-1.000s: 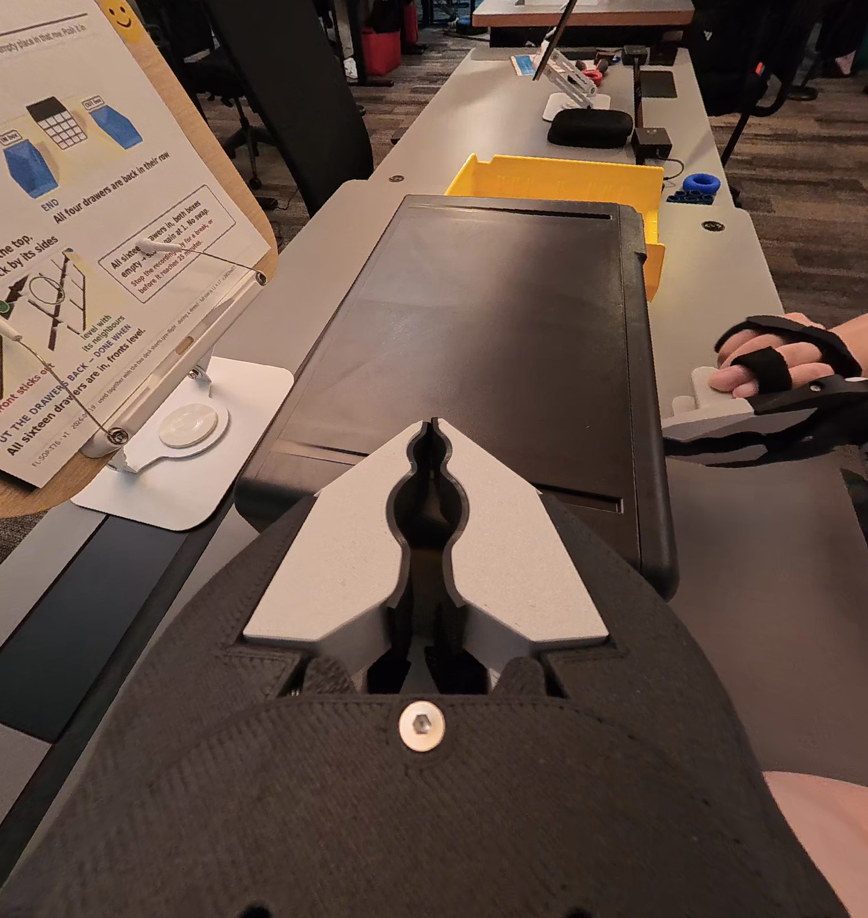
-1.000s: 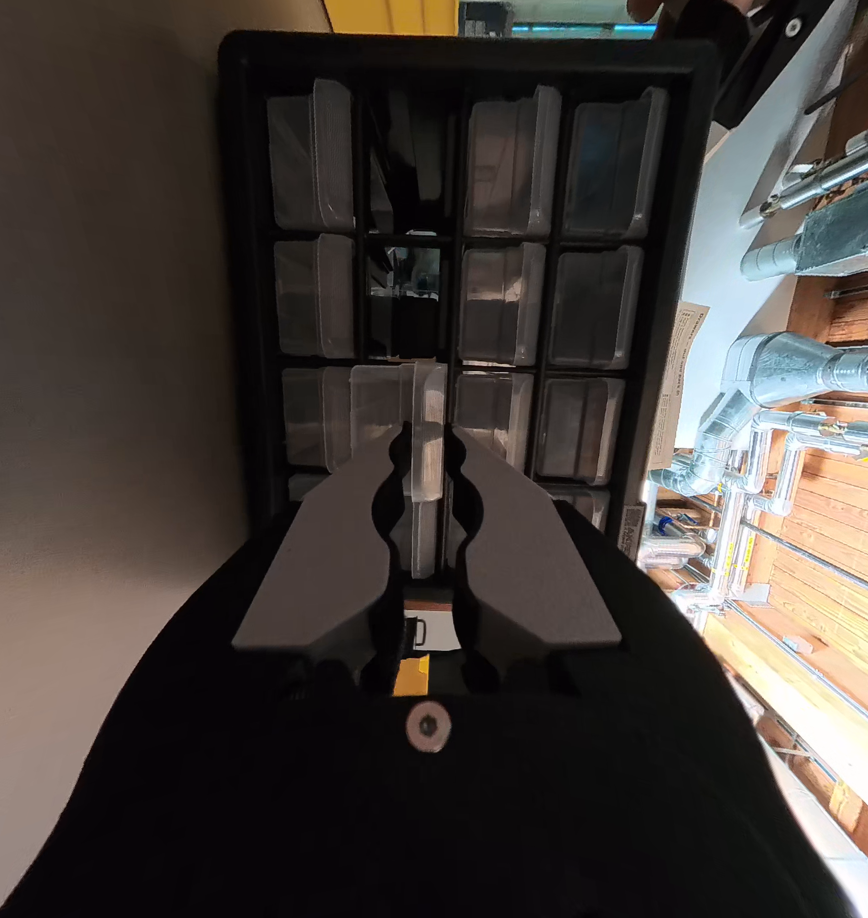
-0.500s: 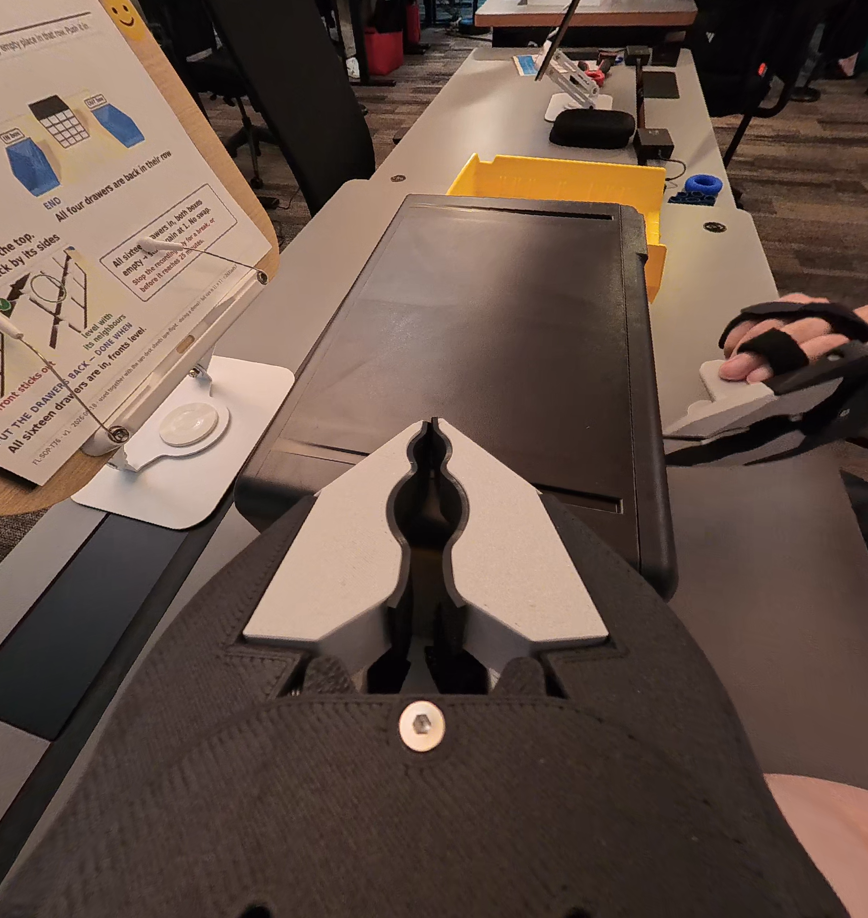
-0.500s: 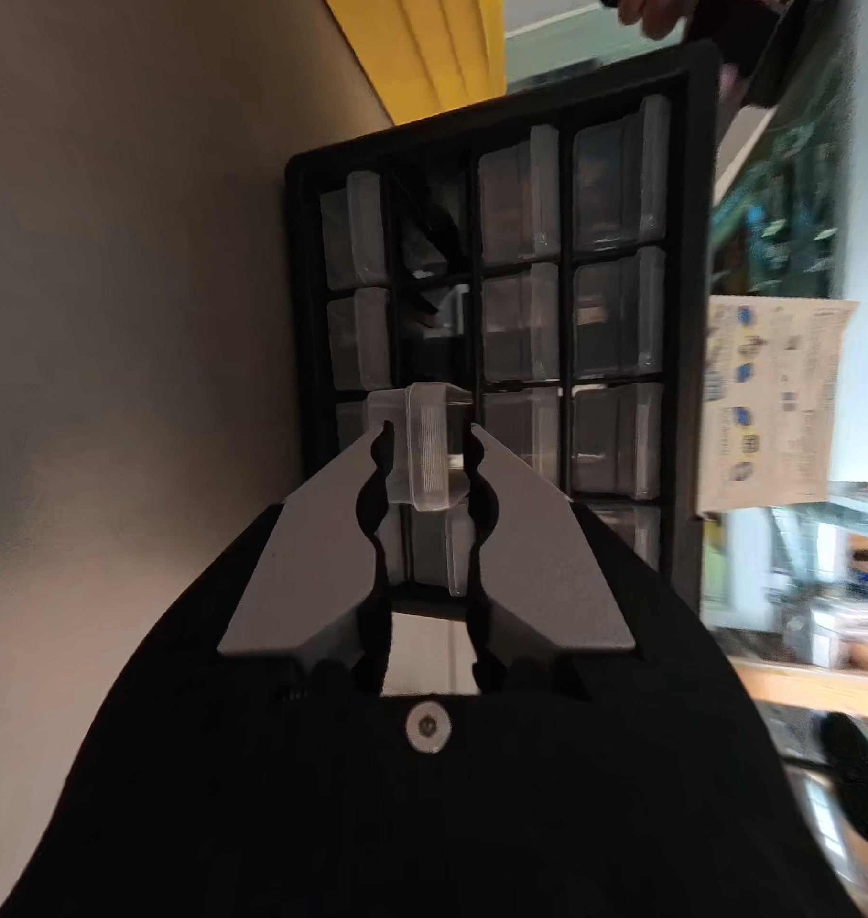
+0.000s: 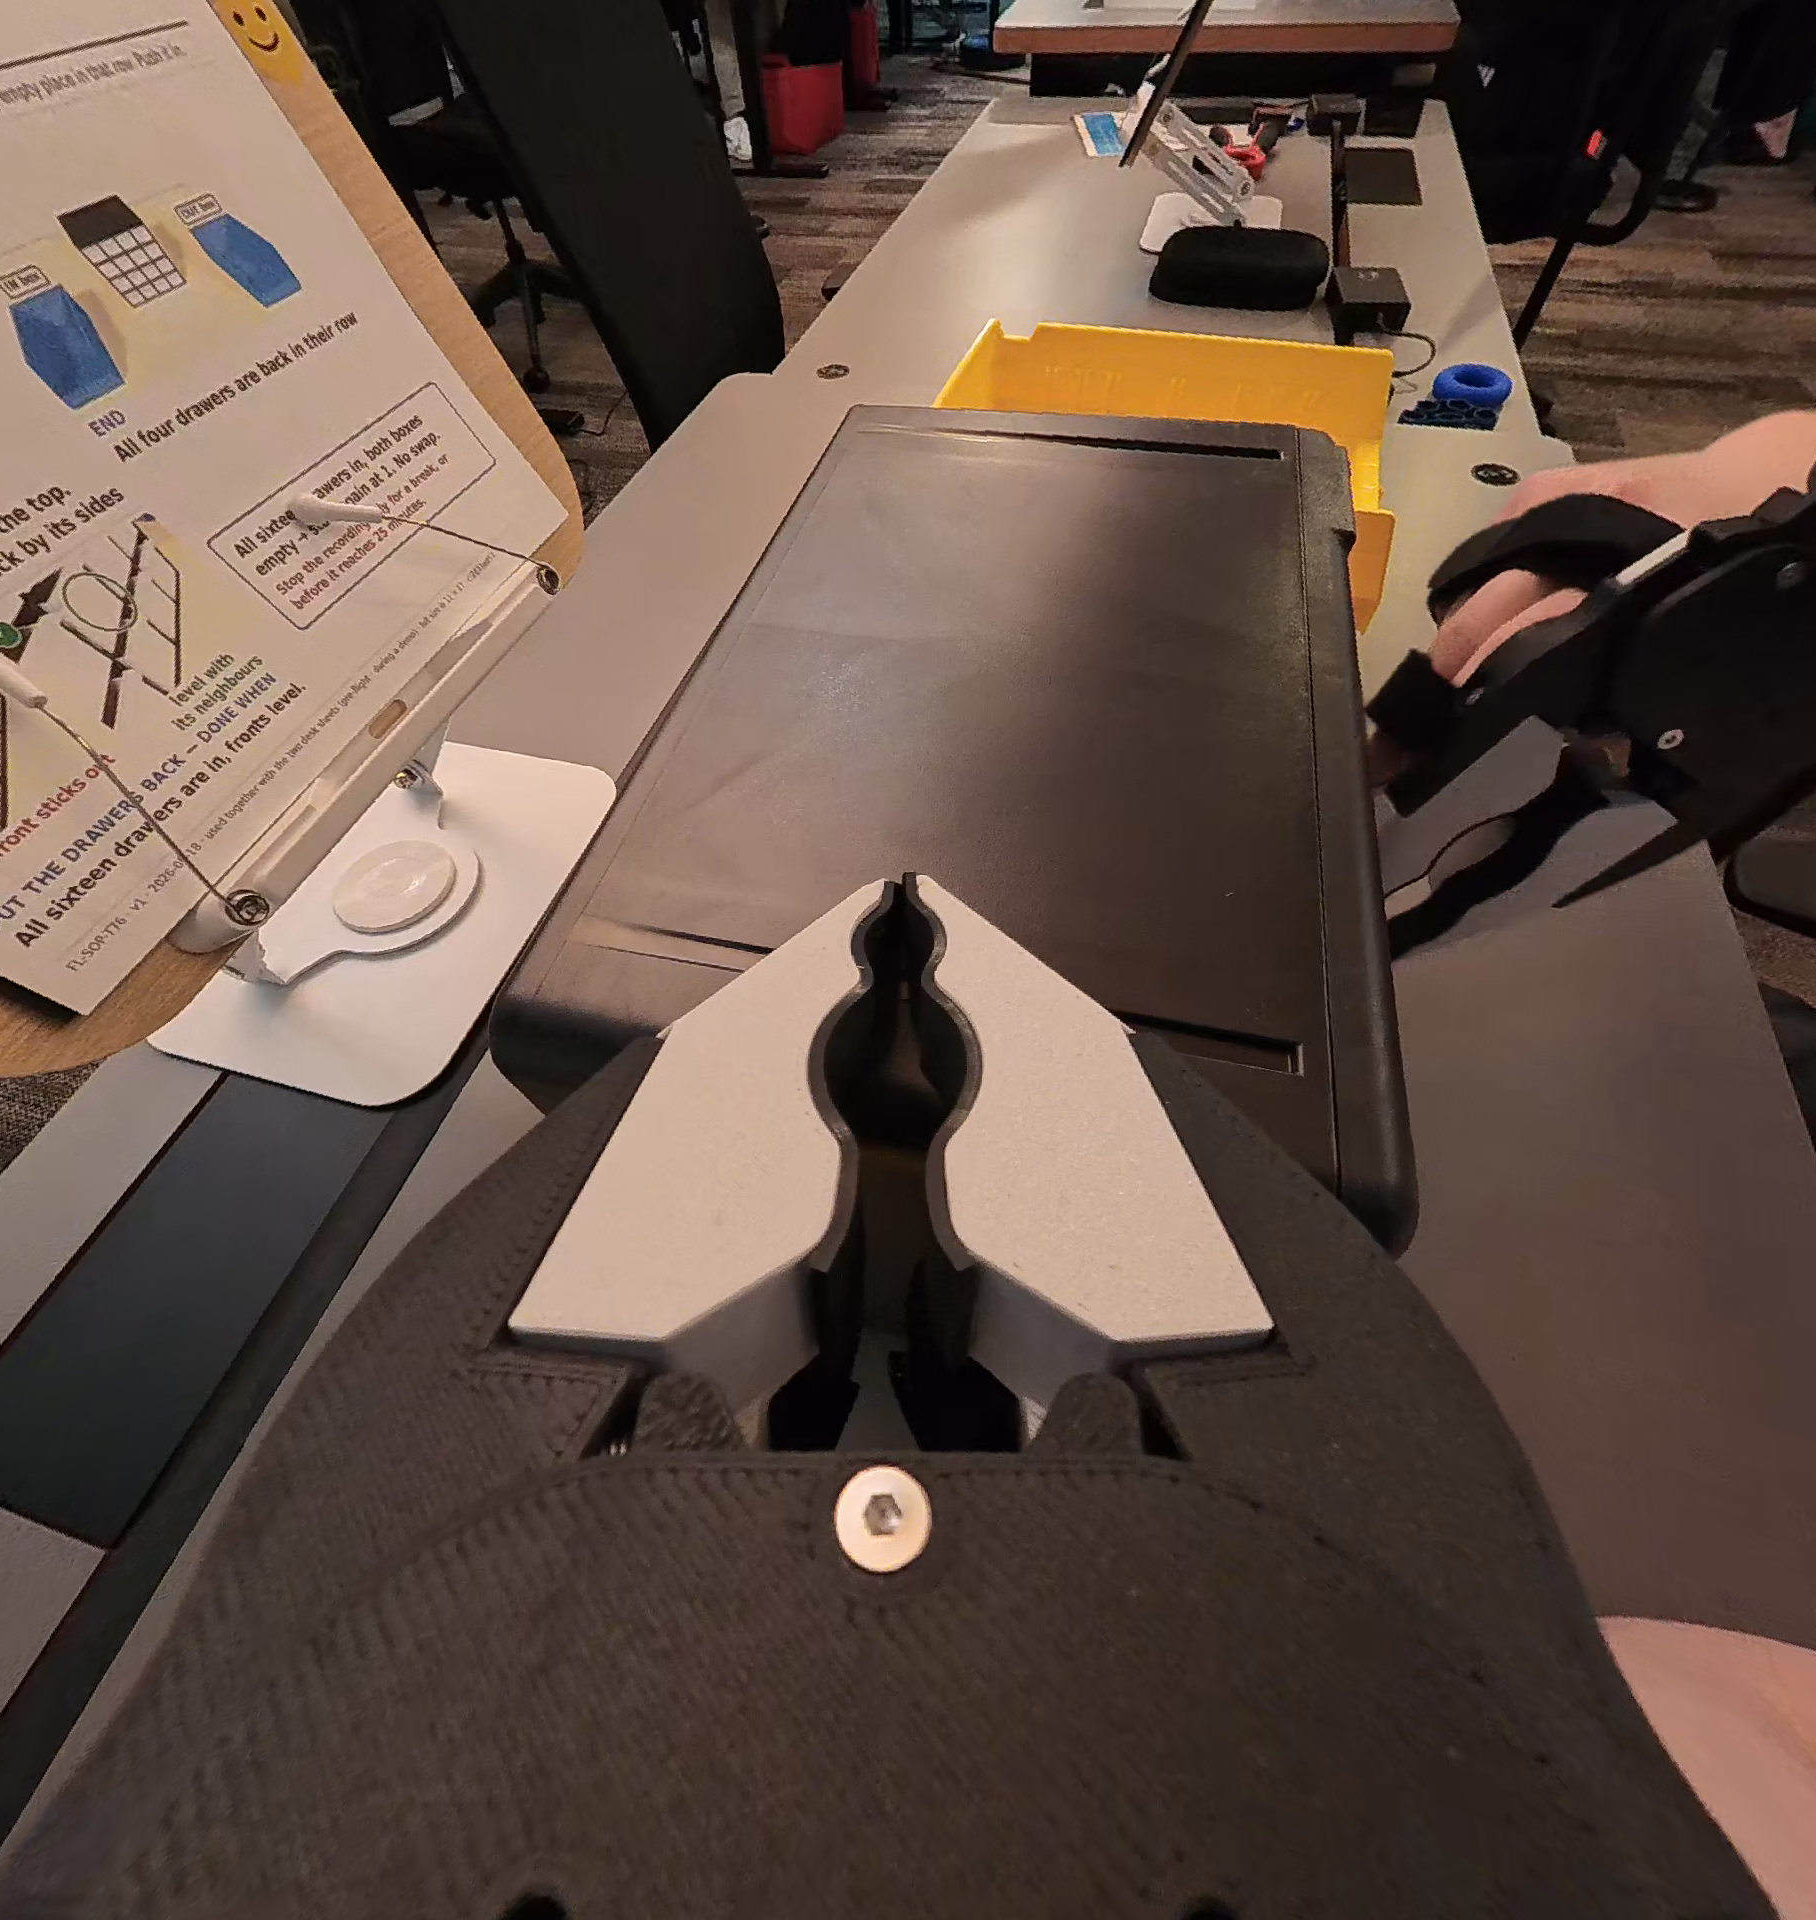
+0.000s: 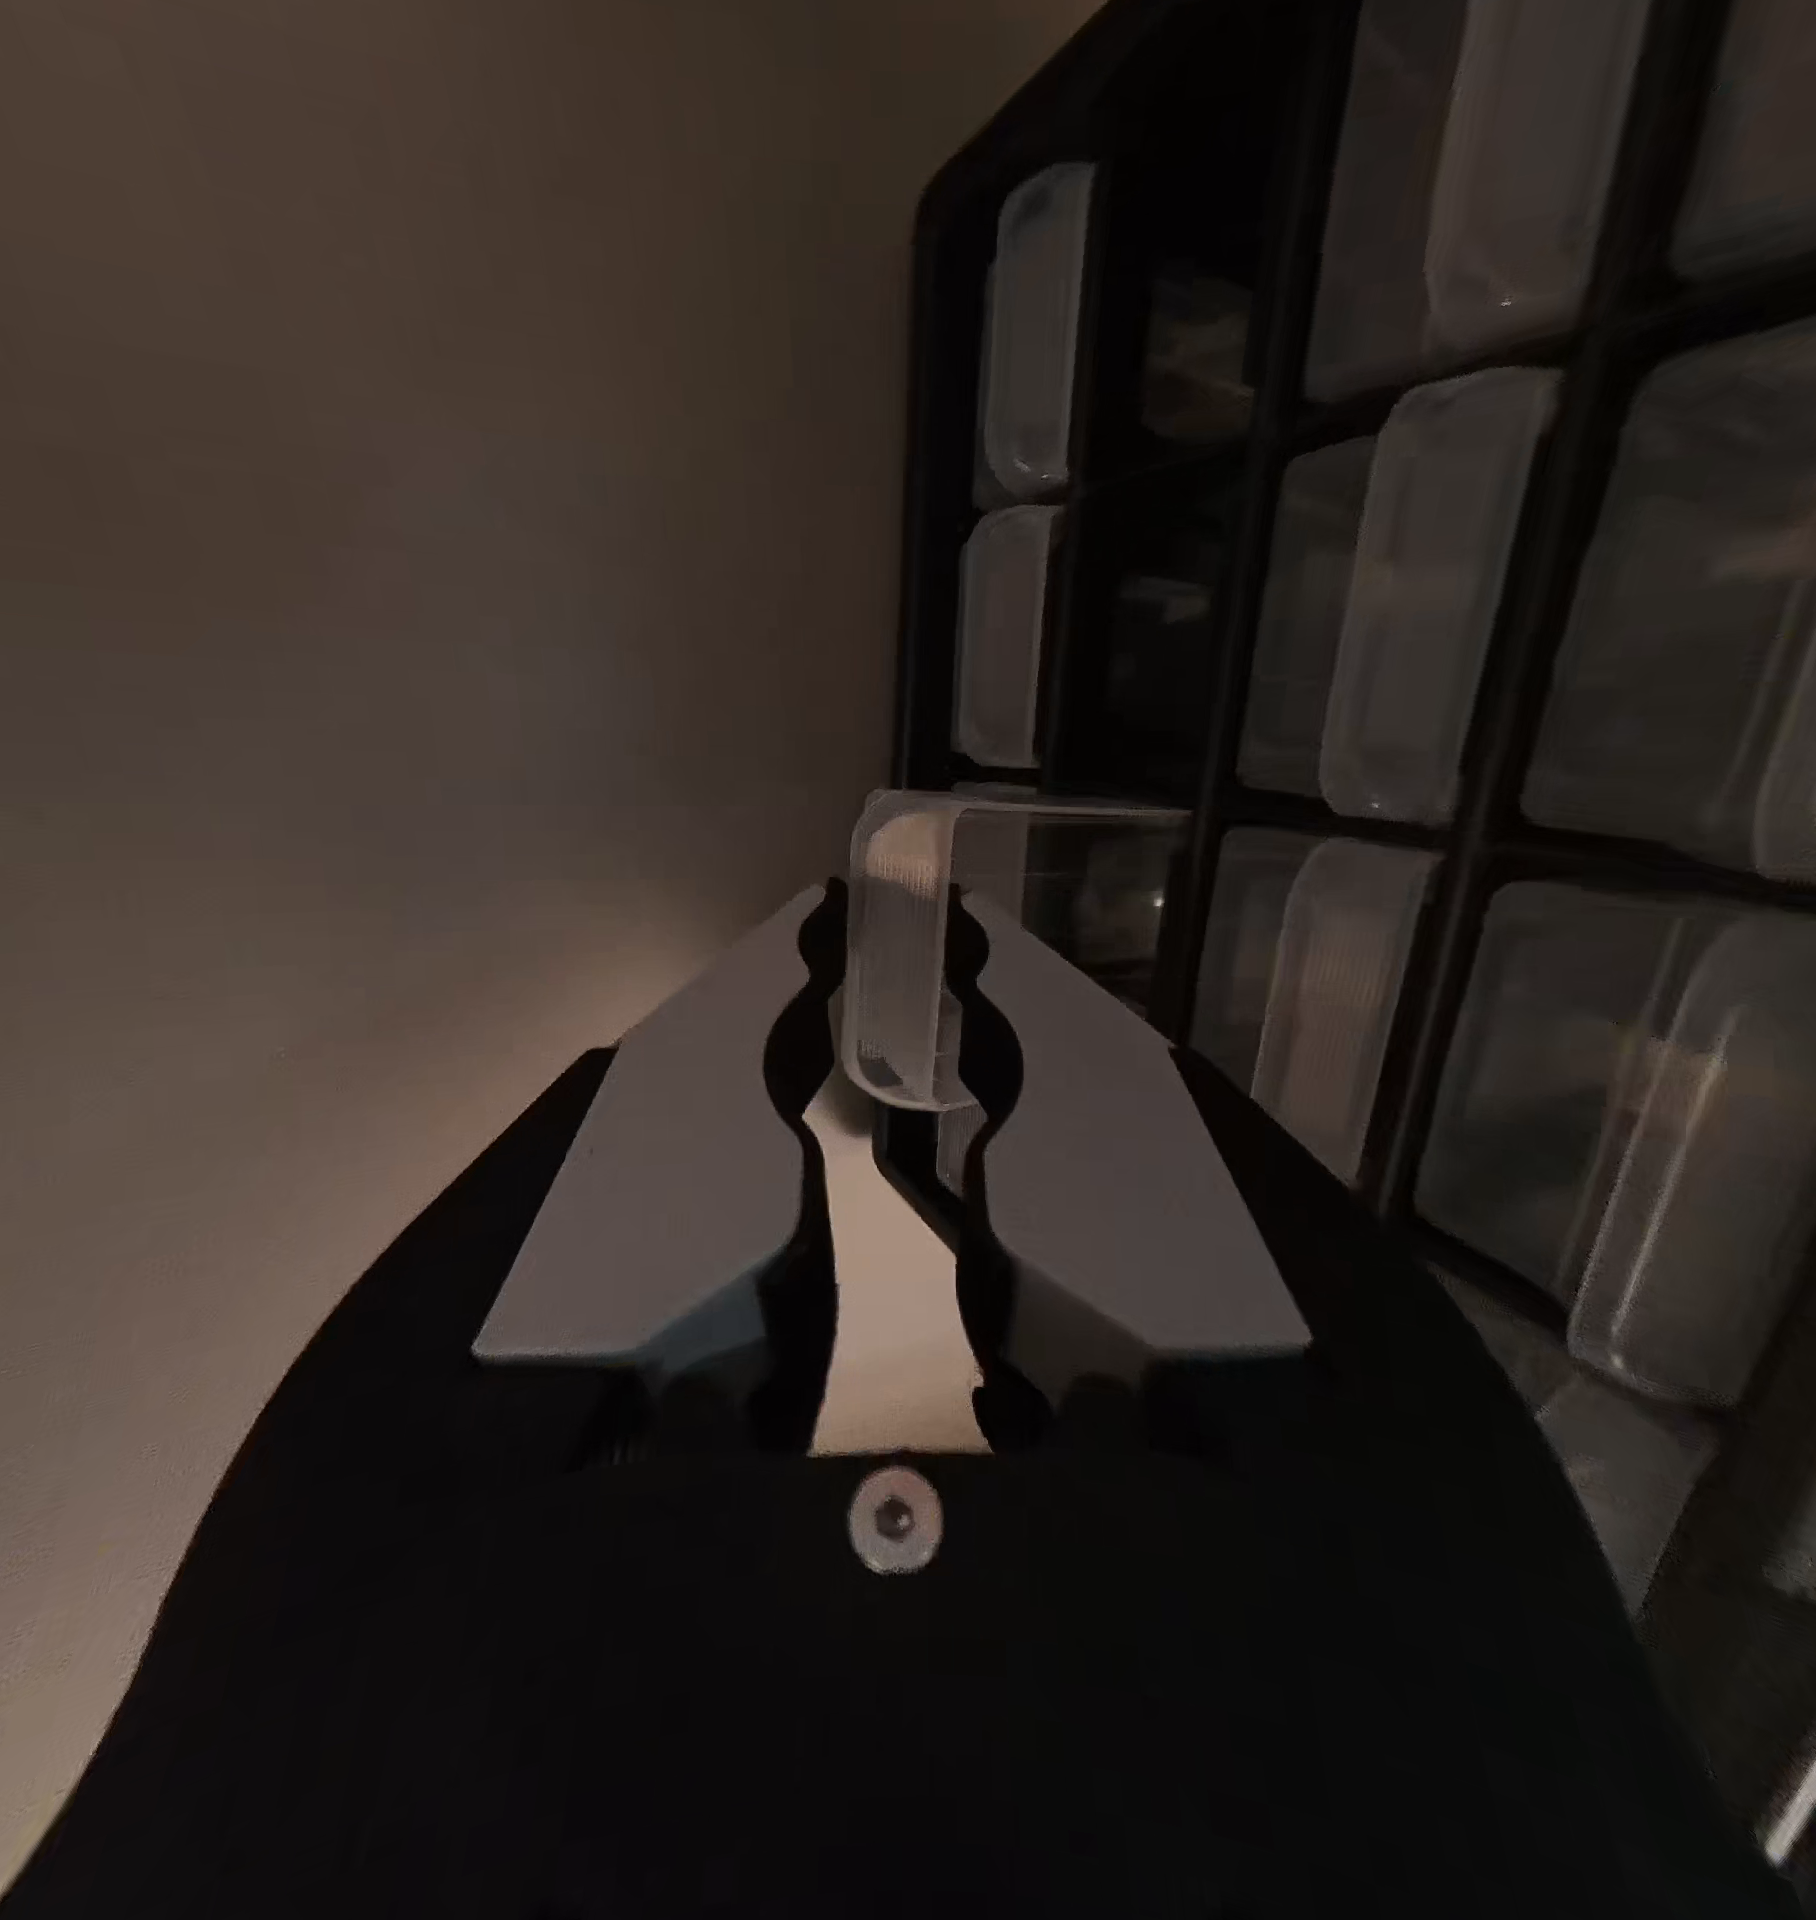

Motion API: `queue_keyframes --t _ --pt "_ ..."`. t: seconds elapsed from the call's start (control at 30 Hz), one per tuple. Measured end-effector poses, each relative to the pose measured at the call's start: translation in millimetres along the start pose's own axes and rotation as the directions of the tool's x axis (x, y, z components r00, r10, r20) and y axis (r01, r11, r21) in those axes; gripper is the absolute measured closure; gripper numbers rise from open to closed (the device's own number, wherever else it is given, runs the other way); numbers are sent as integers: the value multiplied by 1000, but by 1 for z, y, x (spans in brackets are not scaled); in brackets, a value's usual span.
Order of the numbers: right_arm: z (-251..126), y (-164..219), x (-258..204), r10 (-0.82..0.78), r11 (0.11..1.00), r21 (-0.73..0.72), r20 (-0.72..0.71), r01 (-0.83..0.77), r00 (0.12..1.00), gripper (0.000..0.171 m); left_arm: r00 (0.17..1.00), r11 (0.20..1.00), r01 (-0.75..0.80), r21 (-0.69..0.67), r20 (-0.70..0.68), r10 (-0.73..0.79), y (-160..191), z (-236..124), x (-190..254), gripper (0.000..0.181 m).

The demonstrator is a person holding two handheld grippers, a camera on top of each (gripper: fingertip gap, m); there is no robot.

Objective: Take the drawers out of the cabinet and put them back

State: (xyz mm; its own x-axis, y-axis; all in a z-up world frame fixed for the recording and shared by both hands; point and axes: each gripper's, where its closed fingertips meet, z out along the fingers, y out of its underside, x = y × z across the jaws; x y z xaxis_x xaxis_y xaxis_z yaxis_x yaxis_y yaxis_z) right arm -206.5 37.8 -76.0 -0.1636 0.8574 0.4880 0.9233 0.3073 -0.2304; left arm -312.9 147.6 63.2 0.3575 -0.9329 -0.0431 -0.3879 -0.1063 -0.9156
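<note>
- The cabinet (image 5: 997, 748) lies on the grey surface (image 5: 1569, 1143); the left view shows only its black top panel, with a yellow bin (image 5: 1174, 379) just behind it.
- In the right view the cabinet front is a grid of slots. Most of them hold clear drawers (image 6: 1403, 623), but the second column from the edge looks dark and empty in at least two places.
- The right hand-held gripper (image 6: 896, 940) is closed on the front lip of one clear drawer (image 6: 899, 966), which sticks well out of its slot in that same column; its rear part looks still inside the frame.
- The left hand-held gripper (image 5: 906, 888) rests over the near end of the cabinet top, fingers closed together with nothing between them; it seems to be steadying the cabinet.
- My reading: the task is in its early removal stage, a couple of drawers out, one coming free, the rest still seated.
- Where the removed drawers went is not visible.
- All of the putting back looks still to come.
</note>
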Motion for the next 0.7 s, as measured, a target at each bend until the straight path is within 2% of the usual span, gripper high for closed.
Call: queue_keyframes --t 0.17,0.33,0.7 --pt "2 10 -2 24 991 -132 118 -9 993 154 1000 1000 -1 -1 1 1 0 0 0 181" --pt "7 19 -2 59 979 -201 155 -27 986 153 1000 1000 -2 -1 1 2 0 0 0 181" --pt "-14 2 -44 151 984 -136 302 -114 941 159 1000 1000 0 0 -2 0 0 0 0 181"
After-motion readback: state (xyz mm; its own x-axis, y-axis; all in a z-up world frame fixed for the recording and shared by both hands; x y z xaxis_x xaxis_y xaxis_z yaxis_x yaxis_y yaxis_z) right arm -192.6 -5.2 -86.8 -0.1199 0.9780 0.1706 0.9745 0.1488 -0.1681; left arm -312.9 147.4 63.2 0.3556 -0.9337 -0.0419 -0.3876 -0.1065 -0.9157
